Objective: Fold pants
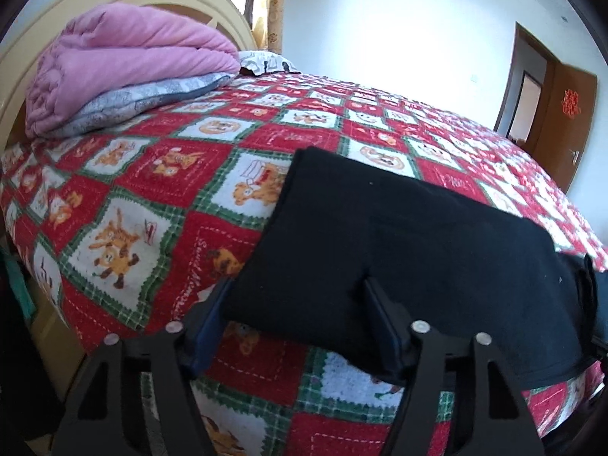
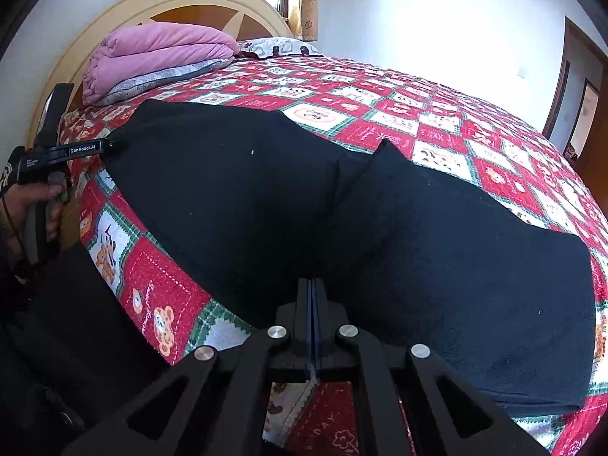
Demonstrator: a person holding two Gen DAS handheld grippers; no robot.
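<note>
Black pants [image 2: 342, 235] lay on the red patchwork bedspread [image 1: 152, 197] at the near edge of the bed, both our grippers at them.

We had the left gripper [image 1: 296, 300] spread wide, one finger on top of the pants' near edge, the other just off their end. The right gripper [image 2: 312, 288] had its jaws pressed together at the near edge of the pants; whether cloth sat between them we could not tell. One part of the pants lay over the other, a raised fold in the middle. A pink blanket [image 1: 125, 60] (stacked on a grey one) sat well apart by the cream headboard [image 2: 182, 0].
</note>
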